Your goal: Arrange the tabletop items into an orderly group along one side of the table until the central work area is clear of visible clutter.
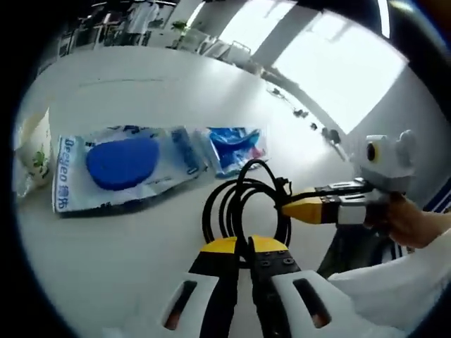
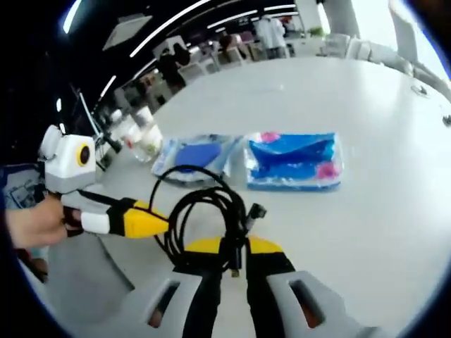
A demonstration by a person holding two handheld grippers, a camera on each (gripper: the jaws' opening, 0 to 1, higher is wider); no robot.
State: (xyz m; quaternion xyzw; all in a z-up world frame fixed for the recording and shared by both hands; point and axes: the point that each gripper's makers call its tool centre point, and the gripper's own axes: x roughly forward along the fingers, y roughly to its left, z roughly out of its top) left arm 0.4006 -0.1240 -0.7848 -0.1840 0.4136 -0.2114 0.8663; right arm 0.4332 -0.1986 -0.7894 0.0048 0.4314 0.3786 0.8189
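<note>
A coiled black cable [image 1: 243, 204] is pinched from opposite sides by the closed left gripper [image 1: 246, 246] and closed right gripper [image 2: 232, 248] on the white table [image 1: 141, 253].

Blue-pad packet [image 1: 127, 169]: print blurred, unreadable.

Both views look from low and close across the white table [image 1: 141, 232], from opposite sides of the coiled black cable [image 1: 243, 204], and share it and the two blue packets beyond.
</note>
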